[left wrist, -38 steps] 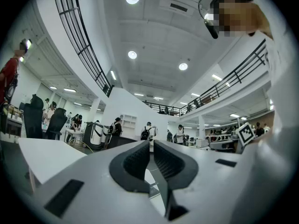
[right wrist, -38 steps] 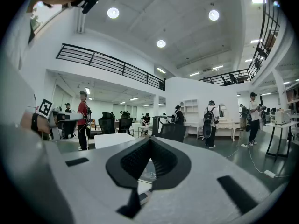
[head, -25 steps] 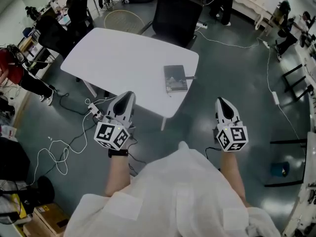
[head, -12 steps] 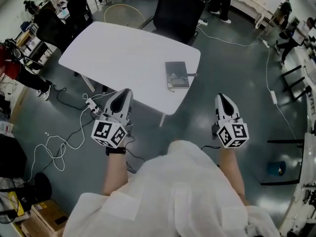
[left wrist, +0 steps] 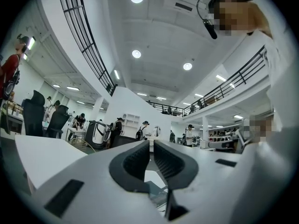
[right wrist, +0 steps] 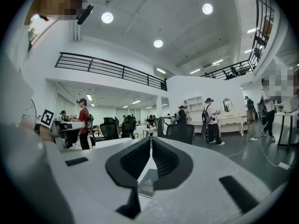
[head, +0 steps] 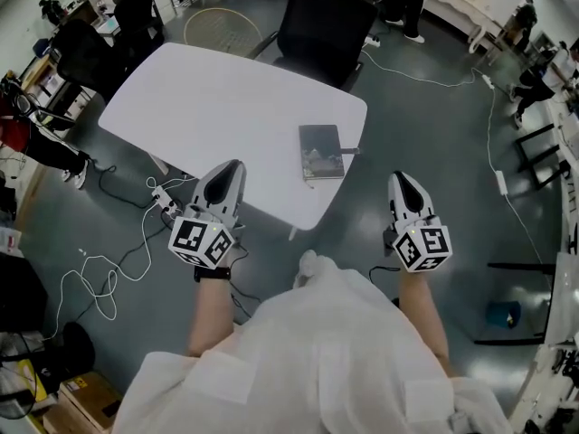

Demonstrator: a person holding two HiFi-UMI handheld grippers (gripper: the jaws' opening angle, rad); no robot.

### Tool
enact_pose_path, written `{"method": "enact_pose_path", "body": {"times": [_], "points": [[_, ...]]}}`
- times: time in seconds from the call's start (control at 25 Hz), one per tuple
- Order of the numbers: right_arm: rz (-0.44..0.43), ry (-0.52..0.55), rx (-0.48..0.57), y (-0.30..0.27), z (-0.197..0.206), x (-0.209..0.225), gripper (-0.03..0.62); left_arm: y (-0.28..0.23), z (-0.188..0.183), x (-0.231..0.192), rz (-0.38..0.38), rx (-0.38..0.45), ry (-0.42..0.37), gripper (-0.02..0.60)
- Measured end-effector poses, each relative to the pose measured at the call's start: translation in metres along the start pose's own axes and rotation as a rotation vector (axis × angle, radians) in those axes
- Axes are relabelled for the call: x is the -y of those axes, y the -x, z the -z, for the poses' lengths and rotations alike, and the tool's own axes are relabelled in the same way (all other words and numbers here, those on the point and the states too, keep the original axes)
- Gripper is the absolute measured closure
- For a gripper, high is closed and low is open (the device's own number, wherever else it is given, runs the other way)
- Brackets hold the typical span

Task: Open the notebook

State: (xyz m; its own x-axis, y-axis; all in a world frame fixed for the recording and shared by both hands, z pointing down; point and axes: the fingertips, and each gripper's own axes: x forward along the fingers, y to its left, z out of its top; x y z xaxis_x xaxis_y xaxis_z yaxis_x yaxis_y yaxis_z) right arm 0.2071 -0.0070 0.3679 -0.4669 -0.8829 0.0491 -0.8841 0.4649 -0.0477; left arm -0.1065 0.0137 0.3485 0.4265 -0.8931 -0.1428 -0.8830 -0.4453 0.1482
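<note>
White counter [head: 208, 89] fills the head view. The closed notebook [head: 321, 151] lies near its right edge, well apart from both grippers: ahead-right of the left gripper [head: 232, 166] jaws, ahead-left of the right gripper [head: 401, 181] jaws. Its long axis runs away from us, and neither looks clearly nearer. Left gripper view: jaws together, empty. Right gripper view: jaws together, nothing held.

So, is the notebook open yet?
No, the notebook lies closed on the white table, its dark cover facing up.
</note>
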Motion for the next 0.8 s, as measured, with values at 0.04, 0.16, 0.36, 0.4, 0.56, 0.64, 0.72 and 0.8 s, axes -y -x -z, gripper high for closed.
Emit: {"method": "enact_pose_path", "body": {"times": [0.04, 0.16, 0.36, 0.4, 0.56, 0.64, 0.72, 0.8], "points": [[-0.003, 0.002, -0.003, -0.008, -0.001, 0.005, 0.586, -0.011, 0.001, -0.001, 0.006, 0.000, 0.000, 0.554], [-0.011, -0.003, -0.017, -0.029, 0.000, 0.025, 0.580, -0.044, 0.004, -0.001, 0.020, 0.005, 0.002, 0.554], [-0.047, -0.008, -0.049, -0.069, 0.007, 0.046, 0.558, -0.091, 0.010, -0.002, 0.045, 0.017, -0.007, 0.554], [-0.055, -0.007, -0.055, -0.075, 0.009, 0.049, 0.553, -0.098, 0.011, -0.002, 0.048, 0.020, -0.011, 0.554], [-0.087, -0.001, -0.075, -0.098, 0.022, 0.057, 0.543, -0.124, 0.015, 0.000, 0.050, 0.015, -0.018, 0.554], [-0.105, -0.002, -0.094, -0.107, 0.032, 0.058, 0.539, -0.133, 0.022, 0.000, 0.063, 0.024, -0.019, 0.554], [-0.129, -0.003, -0.119, -0.114, 0.041, 0.057, 0.534, -0.139, 0.027, 0.001, 0.070, 0.021, -0.025, 0.554], [-0.150, -0.003, -0.144, -0.122, 0.048, 0.057, 0.533, -0.144, 0.028, 0.001, 0.062, 0.008, -0.028, 0.554]]}}
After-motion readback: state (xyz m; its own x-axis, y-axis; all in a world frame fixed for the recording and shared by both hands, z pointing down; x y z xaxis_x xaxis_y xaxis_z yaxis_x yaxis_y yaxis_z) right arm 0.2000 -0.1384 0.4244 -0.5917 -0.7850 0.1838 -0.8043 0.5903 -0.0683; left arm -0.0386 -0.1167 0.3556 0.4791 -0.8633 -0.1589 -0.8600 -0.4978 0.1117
